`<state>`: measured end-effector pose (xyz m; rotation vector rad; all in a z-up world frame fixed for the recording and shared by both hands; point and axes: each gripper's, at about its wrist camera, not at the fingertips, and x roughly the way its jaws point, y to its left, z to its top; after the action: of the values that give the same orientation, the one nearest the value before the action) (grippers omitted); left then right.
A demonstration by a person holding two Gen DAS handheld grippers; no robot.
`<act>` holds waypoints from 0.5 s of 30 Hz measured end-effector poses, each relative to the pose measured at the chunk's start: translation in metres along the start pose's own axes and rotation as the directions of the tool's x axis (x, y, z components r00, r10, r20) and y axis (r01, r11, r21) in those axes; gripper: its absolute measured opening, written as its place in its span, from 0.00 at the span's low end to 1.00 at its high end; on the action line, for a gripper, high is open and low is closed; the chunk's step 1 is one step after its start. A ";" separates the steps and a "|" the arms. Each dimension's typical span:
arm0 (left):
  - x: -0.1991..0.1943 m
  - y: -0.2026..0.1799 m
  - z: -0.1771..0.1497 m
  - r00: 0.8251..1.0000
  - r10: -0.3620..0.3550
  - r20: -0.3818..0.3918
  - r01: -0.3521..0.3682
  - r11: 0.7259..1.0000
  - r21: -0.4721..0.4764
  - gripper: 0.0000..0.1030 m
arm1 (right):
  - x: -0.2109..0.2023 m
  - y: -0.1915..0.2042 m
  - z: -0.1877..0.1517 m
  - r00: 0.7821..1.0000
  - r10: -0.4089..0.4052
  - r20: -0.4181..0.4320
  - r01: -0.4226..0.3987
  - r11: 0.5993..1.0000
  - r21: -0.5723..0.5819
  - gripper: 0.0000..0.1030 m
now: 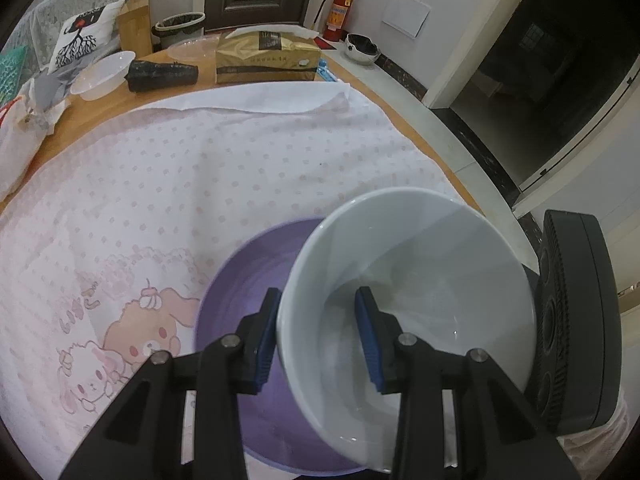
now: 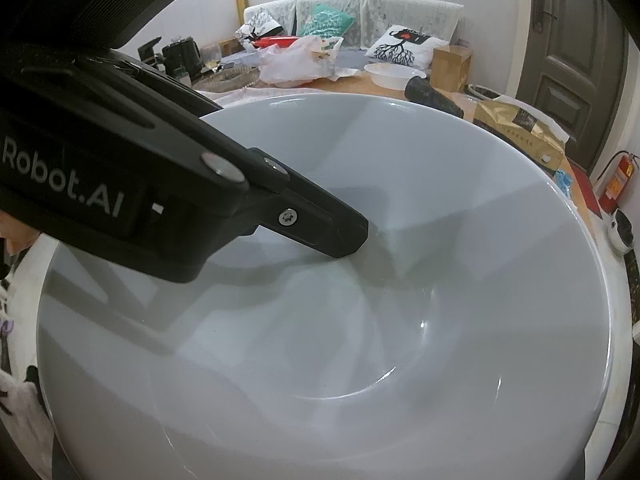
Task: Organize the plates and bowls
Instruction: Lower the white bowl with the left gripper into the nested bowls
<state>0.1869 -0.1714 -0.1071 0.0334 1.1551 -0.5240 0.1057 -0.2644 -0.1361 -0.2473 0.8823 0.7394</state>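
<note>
A pale grey bowl (image 1: 424, 280) is held tilted over a purple bowl (image 1: 248, 280) that sits on the pink cartoon cloth (image 1: 180, 184). My left gripper (image 1: 316, 336) is shut on the grey bowl's near rim, one blue pad outside and one inside. The right wrist view is filled by the same grey bowl (image 2: 360, 320), seen from above and very close, with the left gripper's black finger (image 2: 320, 224) reaching into it. The right gripper's own fingers do not show in its view. A black round device (image 1: 576, 320) at the bowl's right edge looks like the right gripper's body.
At the table's far edge are a gold tissue box (image 1: 268, 60), a black rolled item (image 1: 162, 76), a white plastic bowl (image 1: 104, 74) and a clear dish (image 1: 192, 48). The table's right edge (image 1: 440, 152) drops to tiled floor. A sofa with cushions (image 2: 360, 20) stands beyond.
</note>
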 end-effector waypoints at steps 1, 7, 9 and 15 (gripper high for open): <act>0.002 0.000 -0.001 1.000 -0.002 -0.003 0.002 1.000 -0.003 0.33 | 0.000 -0.001 0.000 1.000 0.002 -0.004 -0.002 1.000 0.000 0.98; 0.008 0.004 -0.004 1.000 -0.012 -0.013 0.012 1.000 -0.016 0.33 | 0.001 -0.001 -0.007 1.000 0.010 -0.026 -0.010 1.000 0.001 0.98; 0.008 0.005 -0.004 1.000 -0.014 -0.015 0.013 1.000 -0.018 0.33 | 0.002 -0.002 -0.007 0.999 0.012 -0.030 -0.012 1.000 0.001 0.98; 0.013 0.011 -0.004 1.000 -0.021 -0.019 0.020 0.999 -0.029 0.33 | 0.006 -0.002 -0.005 0.999 0.016 -0.045 -0.016 1.000 0.000 0.98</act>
<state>0.1918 -0.1660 -0.1227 0.0013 1.1827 -0.5260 0.1064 -0.2656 -0.1439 -0.2582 0.9272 0.7513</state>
